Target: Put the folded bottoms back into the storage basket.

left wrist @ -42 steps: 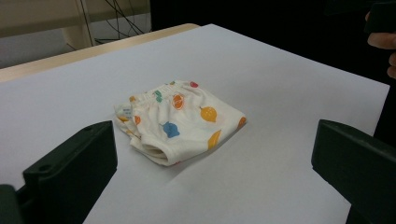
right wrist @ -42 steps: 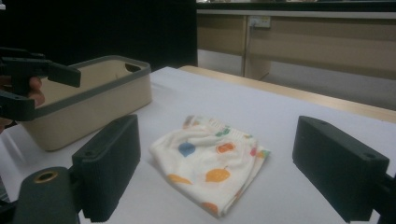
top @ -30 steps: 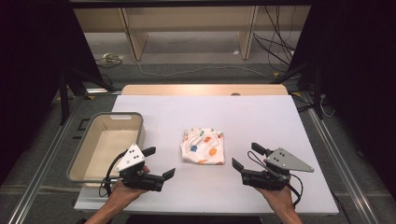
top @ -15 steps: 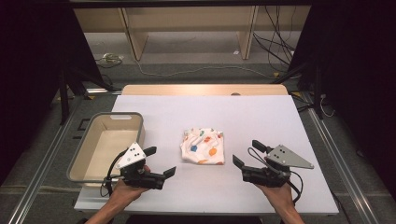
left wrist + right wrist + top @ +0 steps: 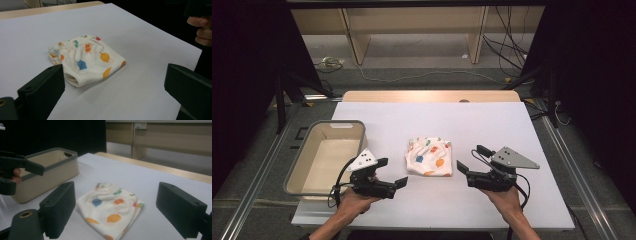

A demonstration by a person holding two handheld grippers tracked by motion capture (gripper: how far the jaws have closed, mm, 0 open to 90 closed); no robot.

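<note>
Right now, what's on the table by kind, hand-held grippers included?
Folded printed garment: 1
Beige bin: 1
Hand-held grippers, both open: 2, the left hand-held gripper and the right hand-held gripper
Total: 4

A white surface (image 5: 512, 130) spans the middle, and a wooden strip (image 5: 412, 96) shows along its far edge. Beyond it lies grey floor (image 5: 412, 75), where a pale cable (image 5: 422, 75) runs across and dark cables (image 5: 512, 50) bunch at the far right. Two wooden uprights (image 5: 354, 42) stand on the floor under a wooden frame. Metal rails (image 5: 257, 185) flank the surface on both sides. Black curtains (image 5: 242, 50) close off left and right.
</note>
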